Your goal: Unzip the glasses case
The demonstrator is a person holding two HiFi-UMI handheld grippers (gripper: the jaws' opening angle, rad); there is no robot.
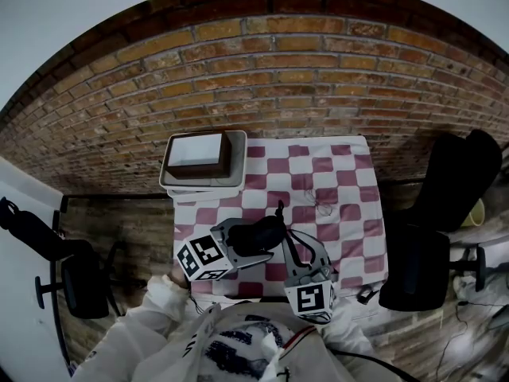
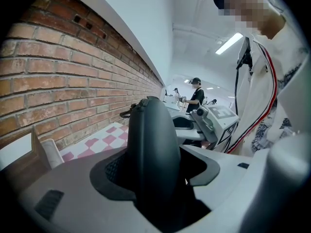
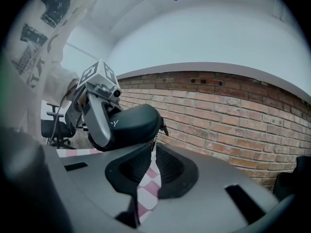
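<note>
Over the checked counter, from the head view, the person holds the black glasses case in the air near the front edge. The left claw clamps it from the left. The right claw comes up from below to meet the case's right end. A shallow tray with a box sits at the counter's far left corner, against the brick wall.

Along the left claw in the left gripper view, the case stands on edge between the pads, which press on both its sides. The right claw shows just past it. A second person stands far down the room.

Along the right claw in the right gripper view, the jaws are nearly together. Their tips pinch what seems to be a thin dark zip tab under the case's near end. The left claw grips the case from the far side. Pink and white cloth shows through the narrow gap lower down.
</note>
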